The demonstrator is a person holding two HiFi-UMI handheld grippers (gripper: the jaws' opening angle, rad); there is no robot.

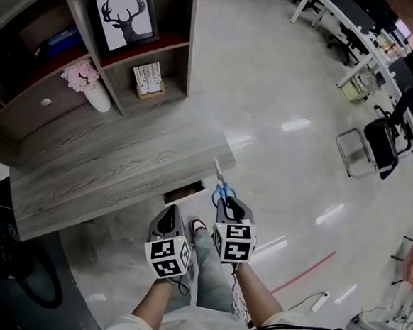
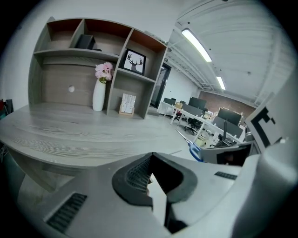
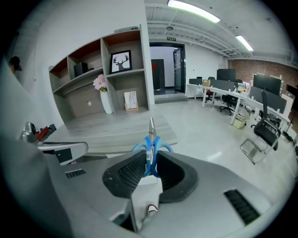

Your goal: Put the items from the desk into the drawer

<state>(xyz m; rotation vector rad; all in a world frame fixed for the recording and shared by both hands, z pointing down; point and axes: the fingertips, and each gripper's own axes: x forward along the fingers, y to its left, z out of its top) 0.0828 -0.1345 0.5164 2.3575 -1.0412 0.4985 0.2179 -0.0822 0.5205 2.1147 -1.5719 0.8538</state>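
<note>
Right gripper [image 3: 149, 162] fingers are clamped on the blue handle loops of the scissors [image 3: 150, 139]. The loops bulge out on both sides of the pads. The scissors' long axis runs in line with the fingers, straight out from the gripper. The blades are closed and the tip points away from the person toward the surface [image 3: 116, 128] and the shelf unit behind it.

In the head view the scissors [image 1: 221, 185] are held in the air off the surface [image 1: 107, 160], at its front right corner. The handles are at the right gripper [image 1: 227, 202] and the tip reaches the corner's front edge. The drawer [image 1: 184, 192] shows as a narrow open slot under the front edge, just left of the scissors.

Left gripper [image 2: 151, 157] fingers are brought together at the tips with nothing between them. It is held low in front of the surface, beside the right one. In the head view the left gripper [image 1: 170, 211] sits just below the drawer slot.

On the surface at the back stands a white vase of pink flowers [image 1: 91, 87]. A deer picture [image 1: 123, 13] stands in a shelf cubby above it. One shoe [image 1: 198, 225] shows on the floor between the grippers.
</note>
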